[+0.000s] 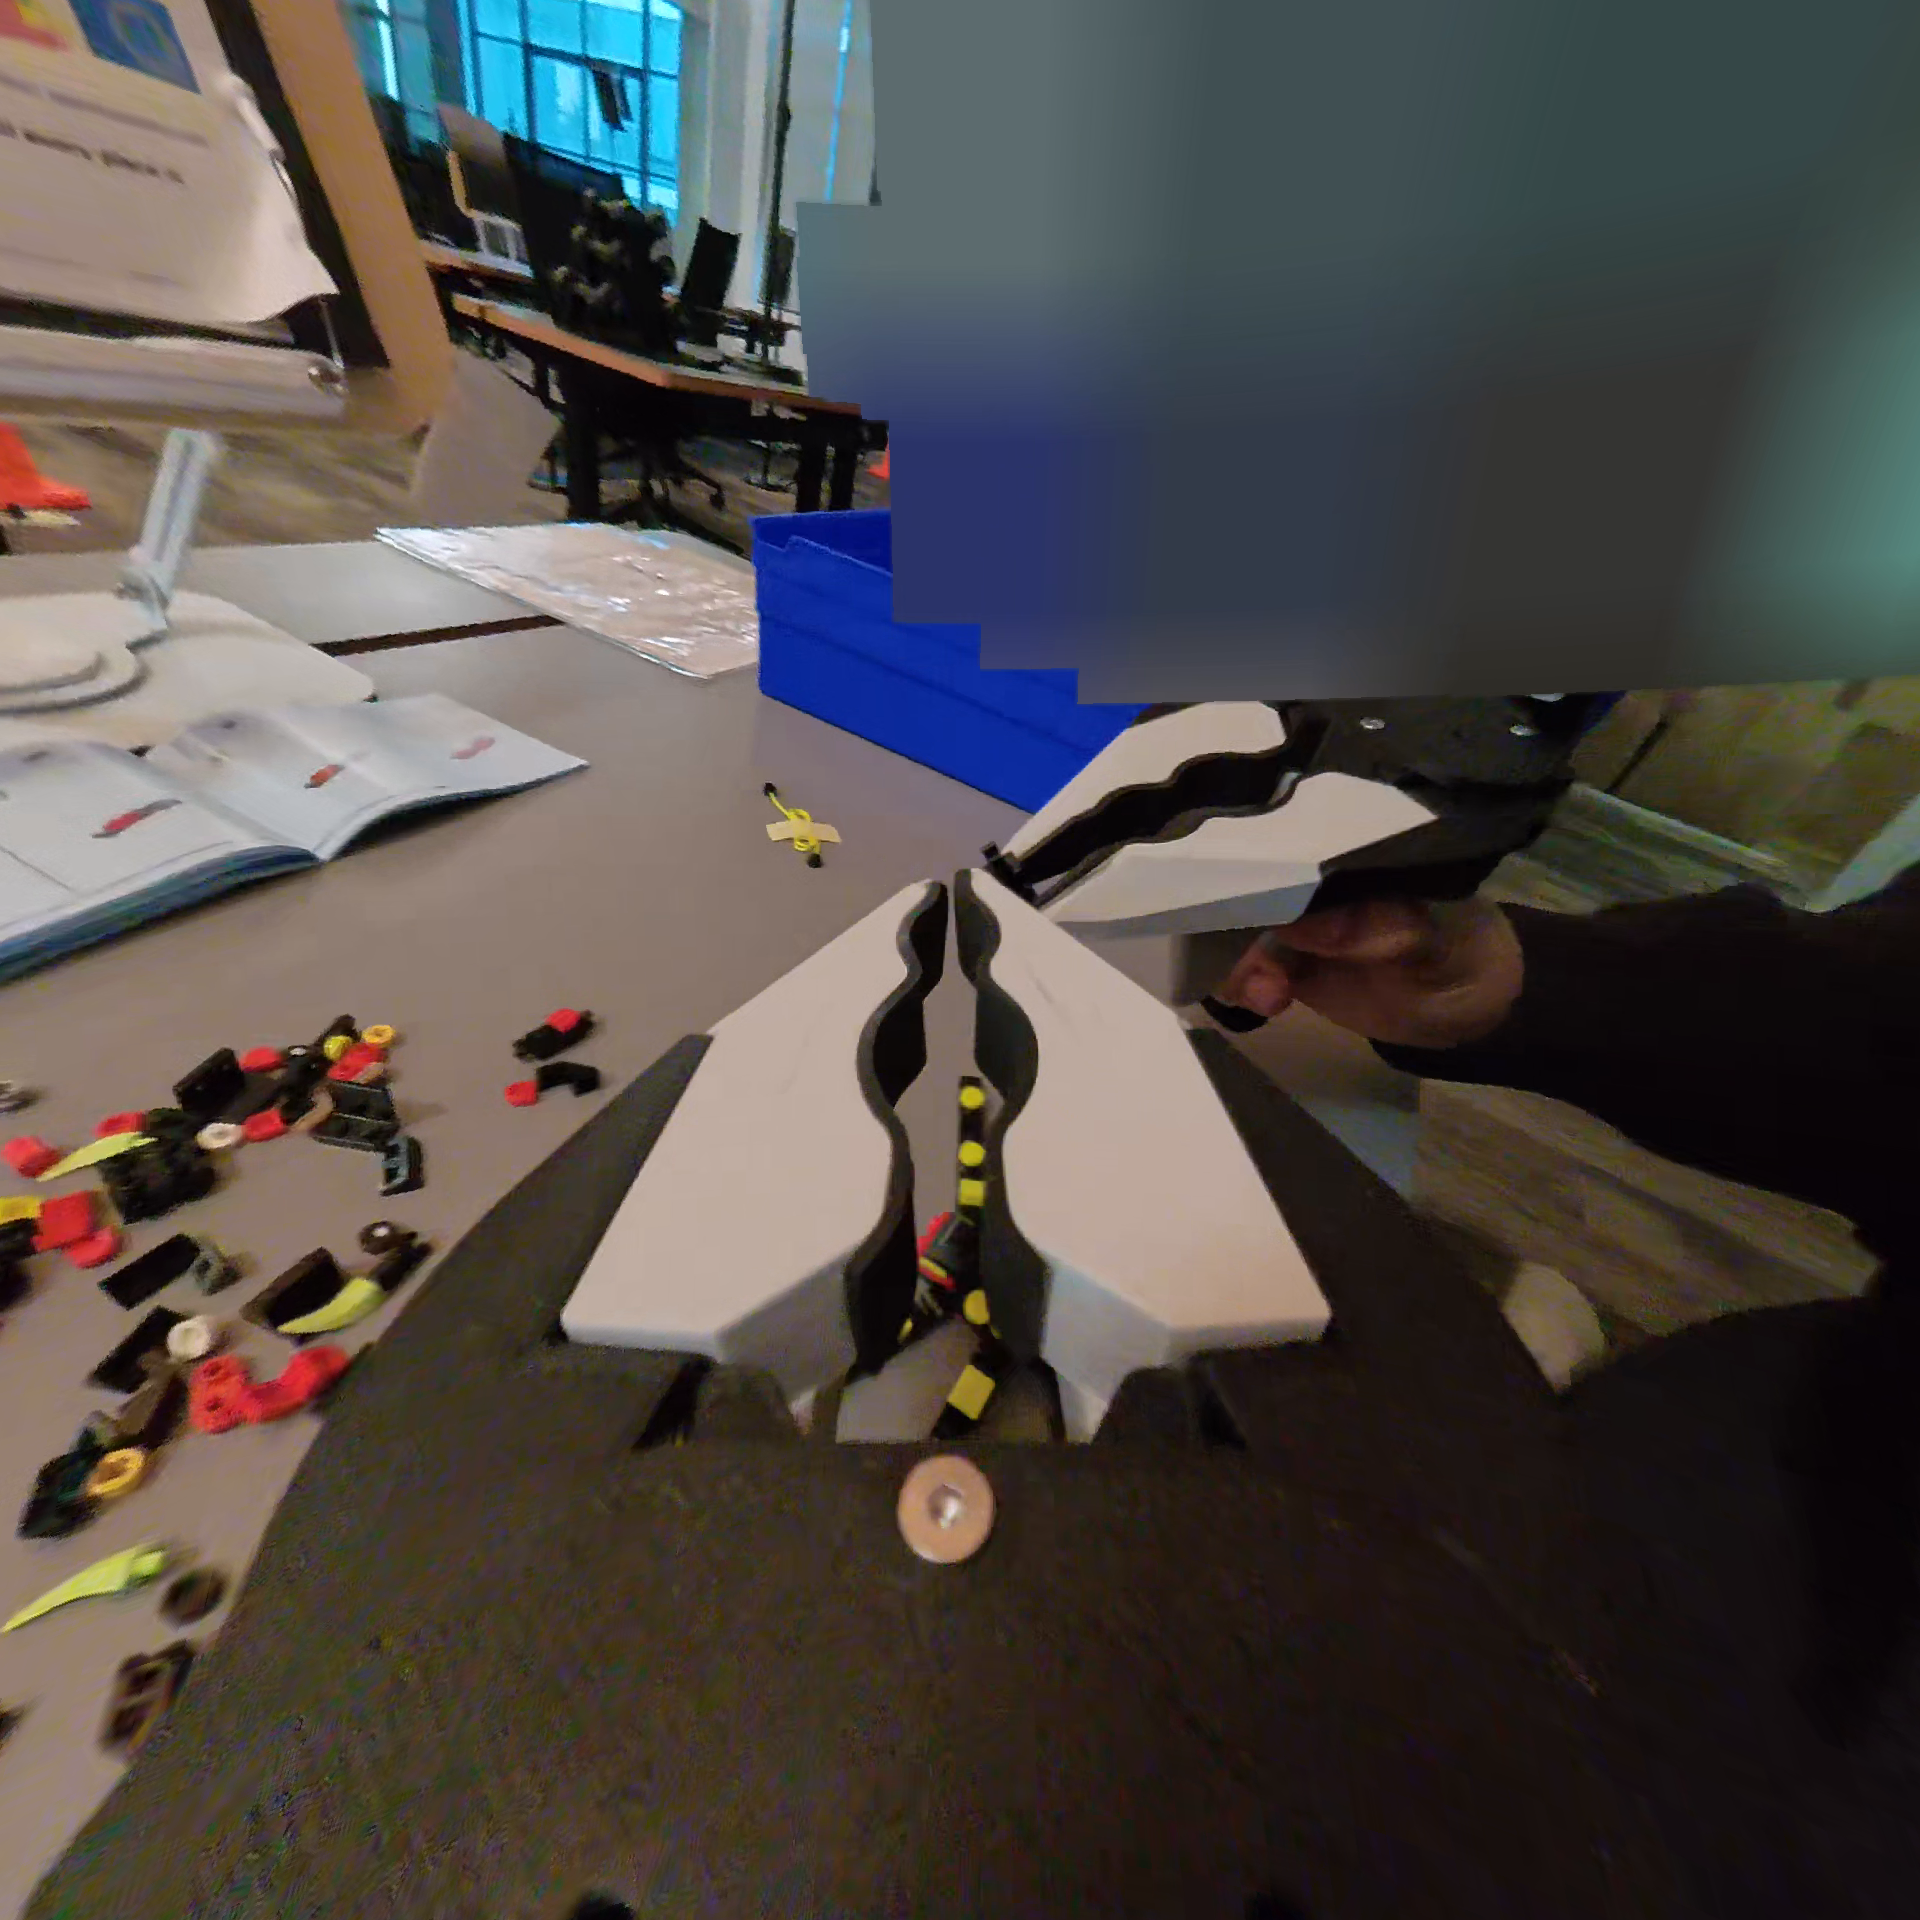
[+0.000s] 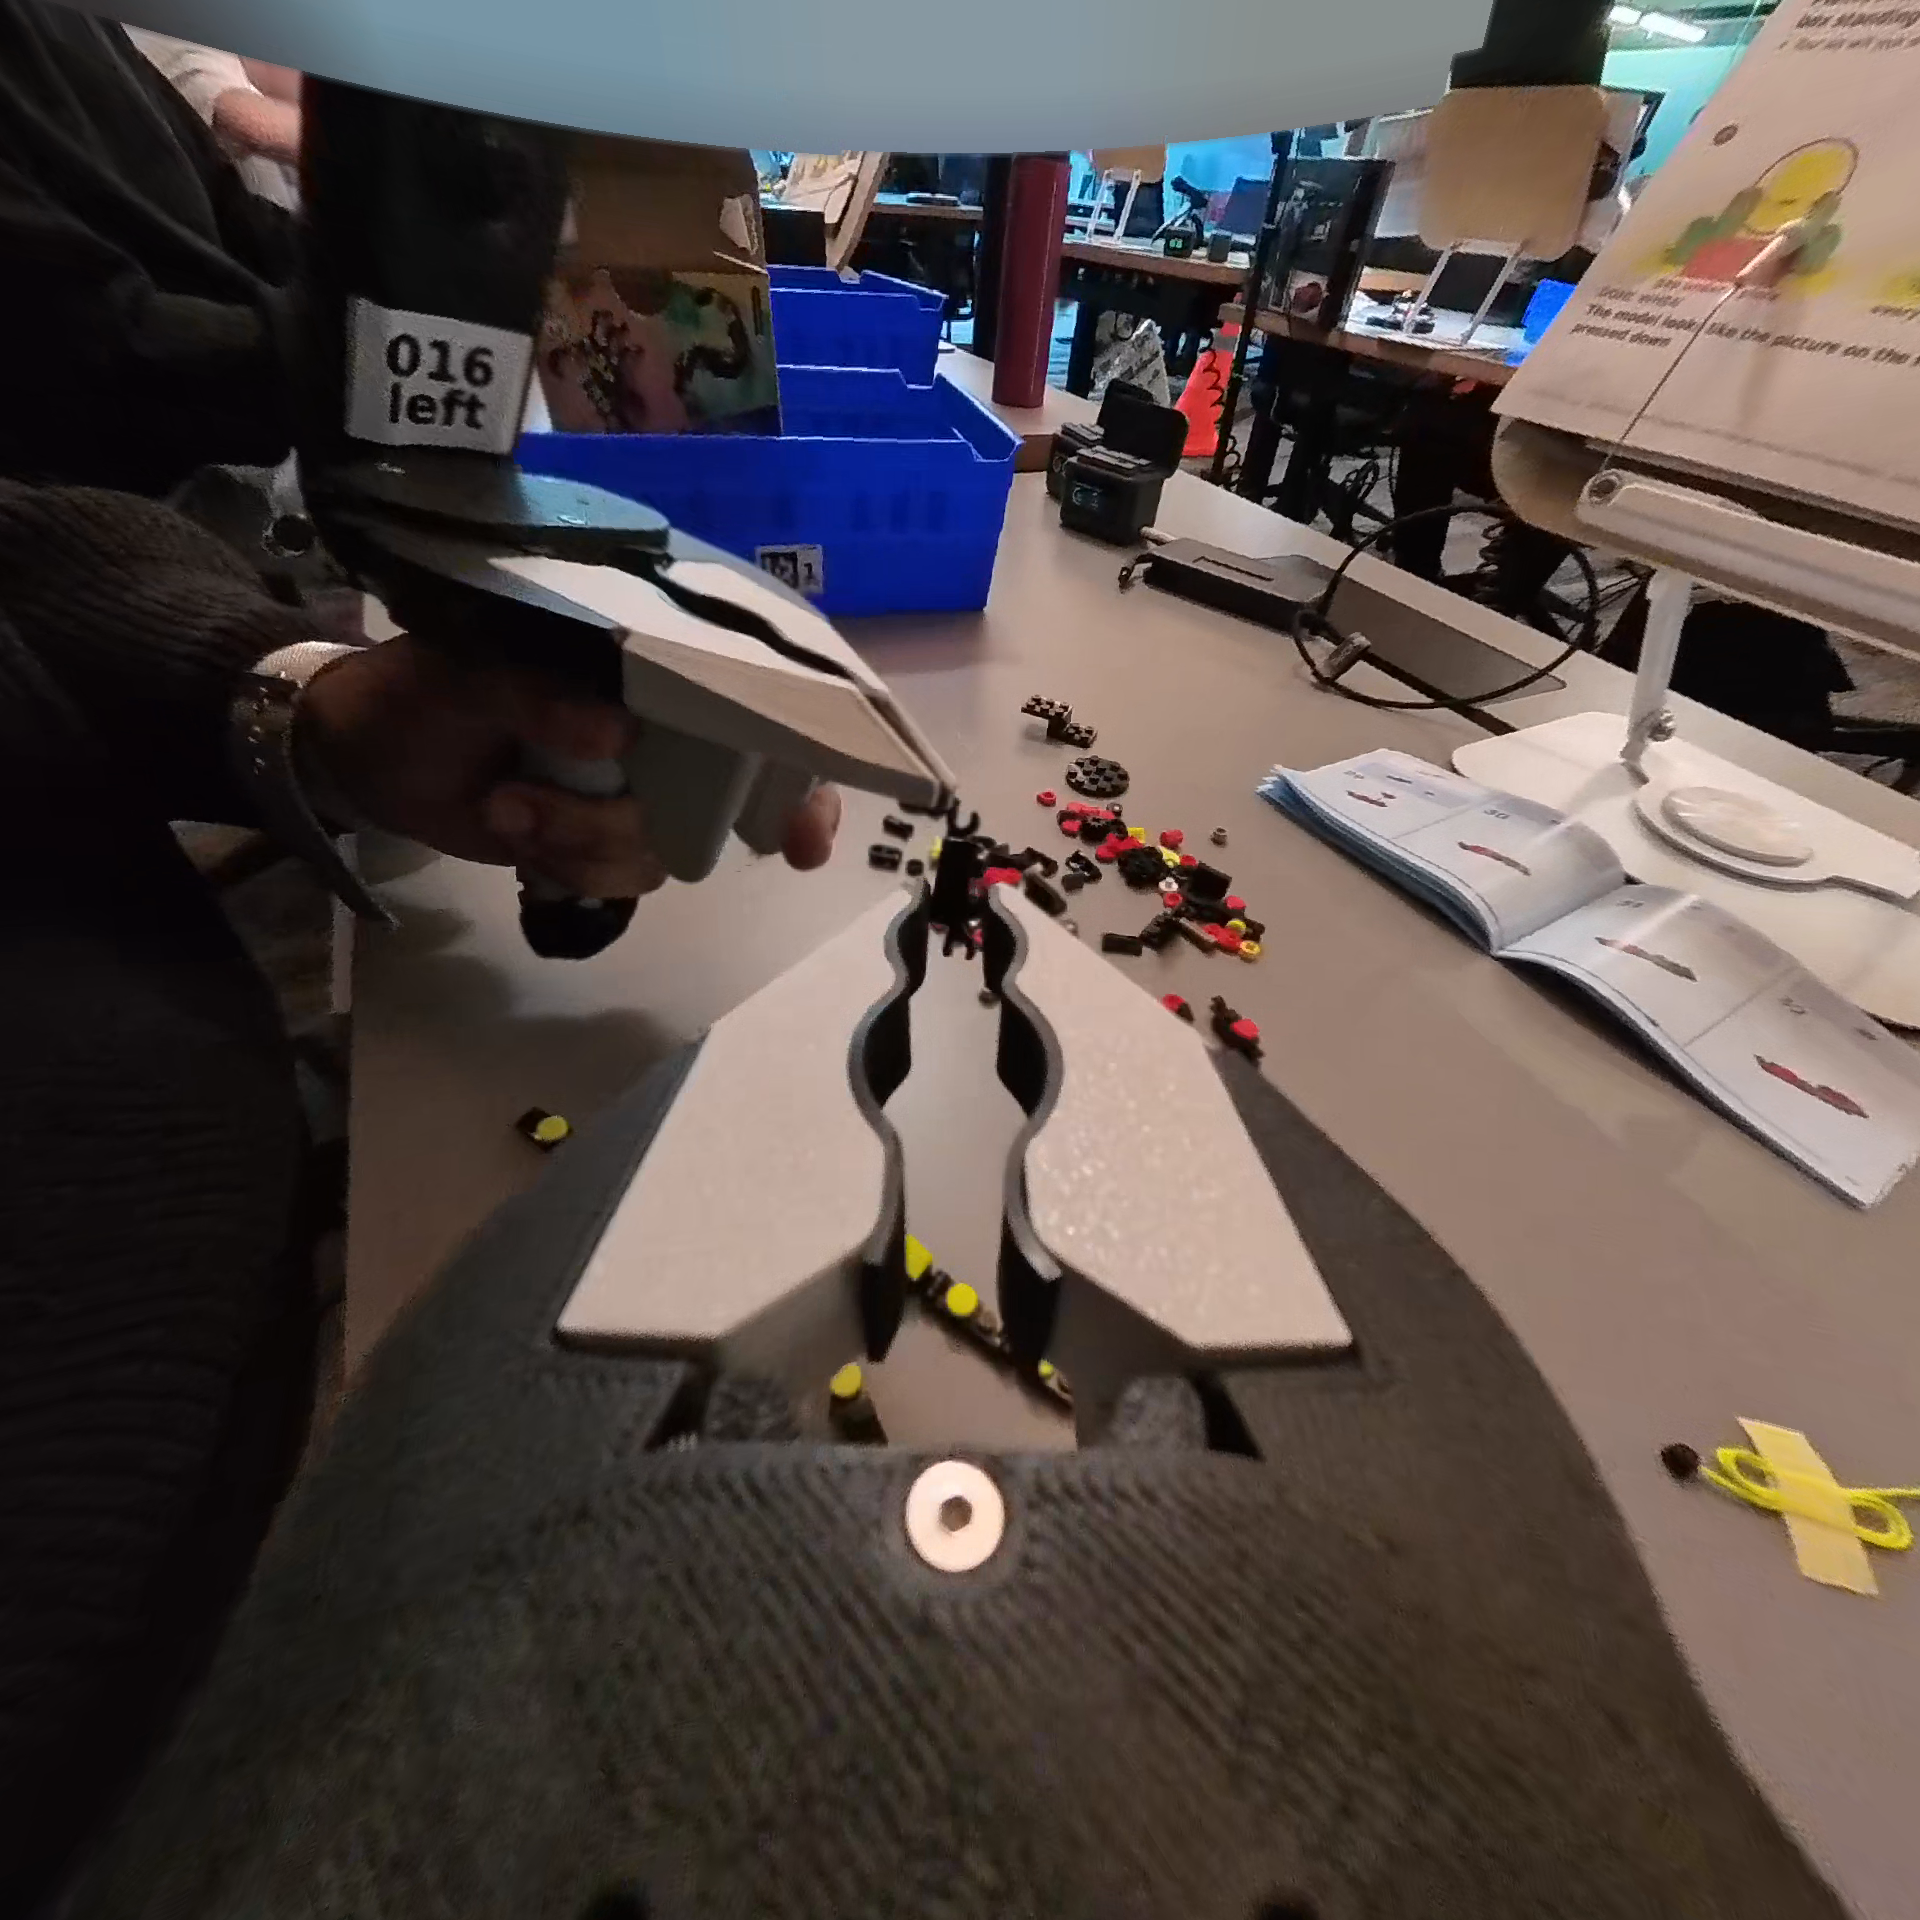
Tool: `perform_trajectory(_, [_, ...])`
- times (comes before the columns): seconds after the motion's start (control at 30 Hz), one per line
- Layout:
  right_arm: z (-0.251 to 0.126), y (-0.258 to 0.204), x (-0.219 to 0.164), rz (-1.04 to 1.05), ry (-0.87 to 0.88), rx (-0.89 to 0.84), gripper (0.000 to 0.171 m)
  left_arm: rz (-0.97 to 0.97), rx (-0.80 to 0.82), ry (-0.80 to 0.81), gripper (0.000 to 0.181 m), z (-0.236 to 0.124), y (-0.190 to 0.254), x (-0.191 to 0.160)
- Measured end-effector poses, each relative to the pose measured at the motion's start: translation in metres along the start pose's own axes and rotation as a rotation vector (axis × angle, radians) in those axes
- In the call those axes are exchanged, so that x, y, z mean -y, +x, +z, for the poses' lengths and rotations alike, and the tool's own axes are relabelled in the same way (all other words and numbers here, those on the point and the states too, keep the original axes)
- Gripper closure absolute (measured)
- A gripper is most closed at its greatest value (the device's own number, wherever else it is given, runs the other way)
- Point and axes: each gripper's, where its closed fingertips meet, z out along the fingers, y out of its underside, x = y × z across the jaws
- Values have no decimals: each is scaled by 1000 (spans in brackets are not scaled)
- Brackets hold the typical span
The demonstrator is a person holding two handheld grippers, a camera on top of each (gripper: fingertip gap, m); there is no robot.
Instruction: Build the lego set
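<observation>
Right gripper [image 2: 951, 914]: two fingers [image 2: 1091, 1122] clamping one small black lego piece [image 2: 954, 894] at their tips. Left gripper [image 1: 951, 896]: two fingers [image 1: 800, 1091] pressing together at the tips, nipping a tiny black part [image 2: 948, 805] just above that piece. One black-and-yellow lego assembly [image 1: 968, 1195] lying on the worktop [image 1: 623, 914] beneath. One scatter of loose bricks [image 1: 208, 1195] sitting beyond; one open booklet [image 1: 260, 800]; two blue bins [image 2: 831, 488].

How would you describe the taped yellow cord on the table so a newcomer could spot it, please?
Start at the blue plastic bin on the grey table. Just in front of it lies a thin neon-yellow looped cord, black-tipped. Unlike the scattered lego pieces, it lies alone, crossed by pale tape.
</observation>
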Motion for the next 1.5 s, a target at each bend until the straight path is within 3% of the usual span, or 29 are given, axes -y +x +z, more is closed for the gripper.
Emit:
perform_trajectory(0.4, [5,-10,-6,-44,-48,8,164,-116,-103,-31,172,3,12,-6])
perform_trajectory(0.8, [3,-1,-9,48,-37,8,164,-103,-6,-73,180,4,-8,-14])
perform_trajectory(1.5, [0,24,-23,220,-28,-21,164,-187,-42,-110,172,3,-19,-21])
